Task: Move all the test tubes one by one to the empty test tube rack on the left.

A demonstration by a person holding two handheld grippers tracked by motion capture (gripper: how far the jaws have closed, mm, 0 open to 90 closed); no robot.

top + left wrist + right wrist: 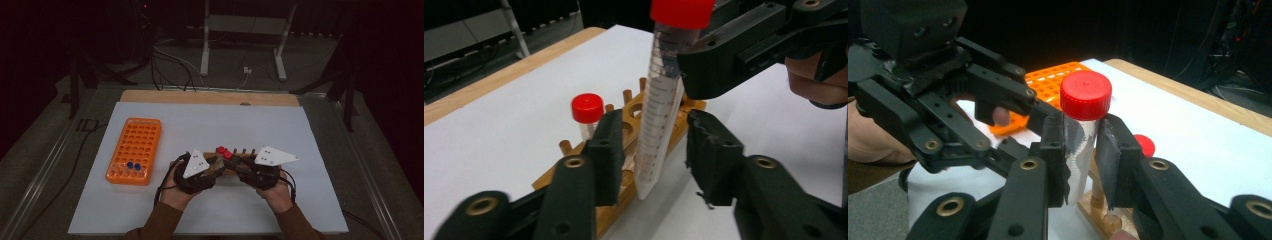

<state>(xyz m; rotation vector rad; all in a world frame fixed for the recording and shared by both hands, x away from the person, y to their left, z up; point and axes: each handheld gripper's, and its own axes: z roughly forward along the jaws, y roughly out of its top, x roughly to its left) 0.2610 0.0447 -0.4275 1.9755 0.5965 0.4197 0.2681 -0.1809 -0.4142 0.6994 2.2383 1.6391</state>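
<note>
We see a person at a white table [210,125] with a gripper in each hand, both working over a wooden rack [624,165] near the table's front middle. The right gripper [1083,160] has its jaws pressed on a clear tube with a red cap [1086,95], holding it upright just above the rack. In the left gripper view that same tube [659,115] hangs tilted, its pointed tip low beside the rack and between the left gripper's 2 jaws. The left gripper [651,150] has its jaws partly closed around the lower part of the tube, but a gap shows on each side, so its pads do not press on it.

A 2nd red-capped tube [586,117] stands upright in the wooden rack, just behind the held one. The rack also carries short wooden pegs [627,96] along its edge and round holes.

To the left on the table lies an orange tube tray [134,150] with many round wells. 2 blue-capped tubes [133,165] sit side by side in its near rows; the other wells look empty. The tray is well apart from the wooden rack.
</note>
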